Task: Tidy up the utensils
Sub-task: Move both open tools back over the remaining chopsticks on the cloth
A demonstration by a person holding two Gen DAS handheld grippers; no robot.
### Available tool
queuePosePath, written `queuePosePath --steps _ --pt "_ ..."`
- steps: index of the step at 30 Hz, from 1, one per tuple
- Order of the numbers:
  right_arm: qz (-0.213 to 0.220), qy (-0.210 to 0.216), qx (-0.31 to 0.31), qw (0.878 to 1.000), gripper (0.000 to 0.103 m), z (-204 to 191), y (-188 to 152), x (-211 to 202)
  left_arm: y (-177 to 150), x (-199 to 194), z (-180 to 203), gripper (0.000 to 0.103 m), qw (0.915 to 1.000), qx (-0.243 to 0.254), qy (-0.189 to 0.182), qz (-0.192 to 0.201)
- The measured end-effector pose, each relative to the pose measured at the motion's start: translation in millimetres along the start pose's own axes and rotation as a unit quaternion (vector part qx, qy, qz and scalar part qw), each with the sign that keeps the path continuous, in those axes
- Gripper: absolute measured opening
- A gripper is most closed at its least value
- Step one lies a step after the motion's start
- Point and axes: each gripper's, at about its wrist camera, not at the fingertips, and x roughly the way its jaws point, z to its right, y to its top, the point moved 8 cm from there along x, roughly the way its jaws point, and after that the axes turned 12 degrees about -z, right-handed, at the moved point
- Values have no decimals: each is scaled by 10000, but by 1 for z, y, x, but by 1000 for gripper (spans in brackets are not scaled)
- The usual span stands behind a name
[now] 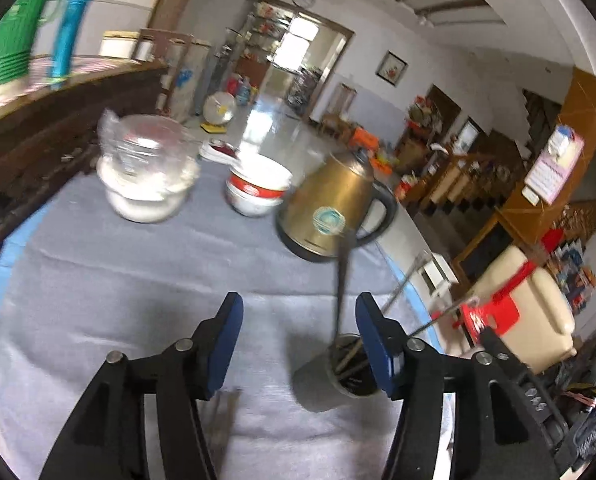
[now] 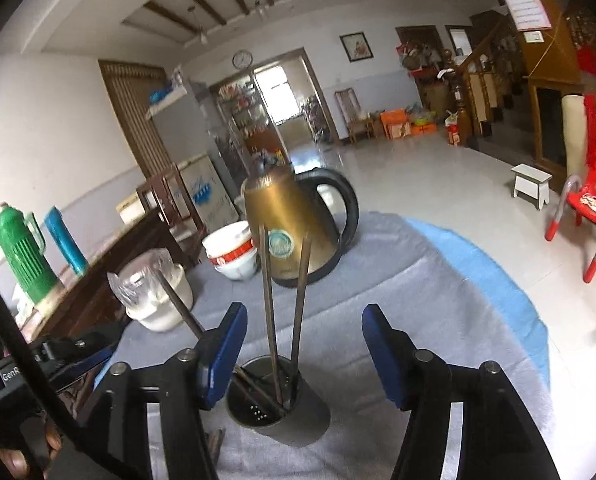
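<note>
Judging the chopsticks [image 2: 269, 300] in the metal holder [image 2: 277, 412] light, stiff and slippery, we'd pinch mid-shaft; both left tongs [image 1: 298, 336] and right tongs [image 2: 304, 344] gape spread, empty.

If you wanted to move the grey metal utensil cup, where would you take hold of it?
Grip the grey metal utensil cup low across its round wall, coming level from the near side; the dark chopsticks sticking up from its mouth block a grasp from above.

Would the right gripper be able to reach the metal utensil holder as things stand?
Probably yes: the right gripper is open, the utensil holder sits just ahead between its fingers, though chopsticks stick up there.
</note>
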Motion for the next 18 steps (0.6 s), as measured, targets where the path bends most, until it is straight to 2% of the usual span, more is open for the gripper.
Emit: queuePosePath --steps 1,3,7,13,18 --pt "67 -5 25 10000 64 0 -1 -8 -3 -8 -10 68 10000 -43 73 47" --pt "105 121 128 9998 64 1 -10 -22 -13 -19 -37 71 9993 -122 356 38" --pt "-108 243 45 9996 65 -6 -45 -31 -45 -22 -95 72 9952 -283 906 -243" --pt "-1085 -1 -483 9929 65 -21 -131 10 -116 2 -173 72 9786 -722 1557 -1139" --pt "-1856 -32 -365 9819 65 -13 -177 39 -160 22 -187 72 9691 -687 1669 -1679"
